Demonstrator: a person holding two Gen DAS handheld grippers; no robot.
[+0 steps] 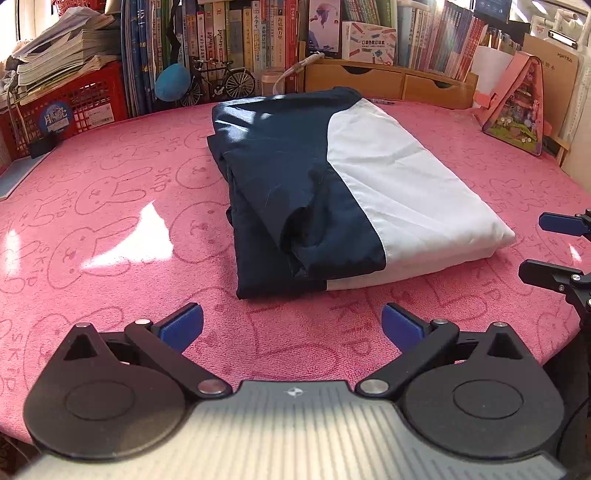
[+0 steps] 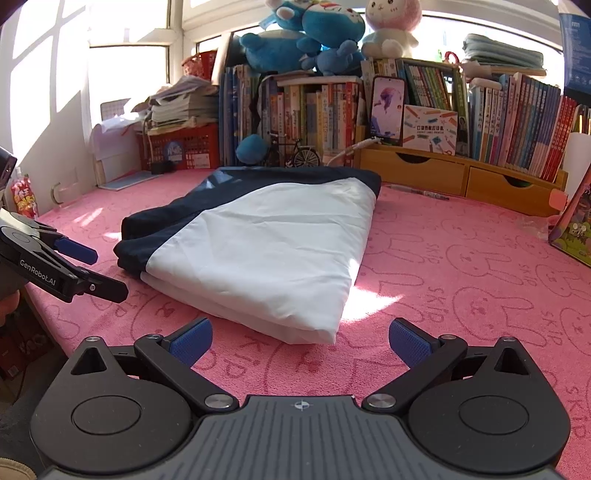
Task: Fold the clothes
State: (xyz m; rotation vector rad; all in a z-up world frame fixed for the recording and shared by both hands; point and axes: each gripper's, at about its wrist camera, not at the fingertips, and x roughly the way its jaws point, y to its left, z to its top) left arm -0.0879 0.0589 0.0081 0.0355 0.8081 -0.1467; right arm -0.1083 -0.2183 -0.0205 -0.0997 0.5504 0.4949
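A navy and white garment lies folded into a thick rectangle on the pink bunny-print cloth. My left gripper hovers open just short of its near navy edge, nothing between the blue pads. The right gripper shows at the right edge of the left wrist view, open, beside the white corner. In the right wrist view the garment sits with its white corner closest, and my right gripper is open a little in front of that corner. The left gripper appears at the left, open, near the navy end.
Books, a red crate of papers, a toy bicycle and wooden drawers line the back. A pink triangular box stands at the right. Plush toys sit above the books. A pen lies by the drawers.
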